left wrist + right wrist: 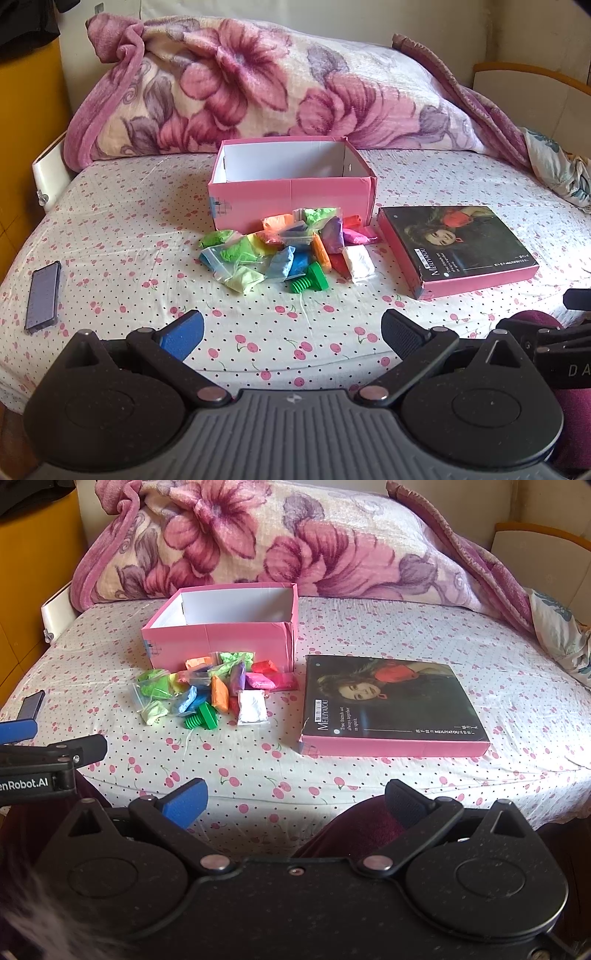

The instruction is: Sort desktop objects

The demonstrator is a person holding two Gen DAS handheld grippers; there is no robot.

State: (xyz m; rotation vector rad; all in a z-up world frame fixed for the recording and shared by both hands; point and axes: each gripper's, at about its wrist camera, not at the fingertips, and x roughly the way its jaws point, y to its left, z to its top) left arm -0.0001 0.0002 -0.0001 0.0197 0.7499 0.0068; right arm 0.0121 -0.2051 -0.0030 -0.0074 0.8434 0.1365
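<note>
A pile of small coloured clay packets [291, 243] lies on the cherry-print bed sheet in front of an open pink box [291, 199]; the pile also shows in the right wrist view [210, 690], as does the box [221, 642]. A green plastic tool [310, 278] lies at the pile's near edge, also seen from the right [202, 716]. The box lid [458, 247] with a portrait lies to the right, also seen from the right [391, 705]. My left gripper [291, 336] is open and empty, well short of the pile. My right gripper [295, 803] is open and empty, near the bed's front edge.
A phone [43, 291] lies at the left of the bed. A folded floral blanket [258, 85] fills the back of the bed. A patterned cloth [557, 166] lies at the far right. The left gripper's fingers [86, 751] show at the left of the right wrist view.
</note>
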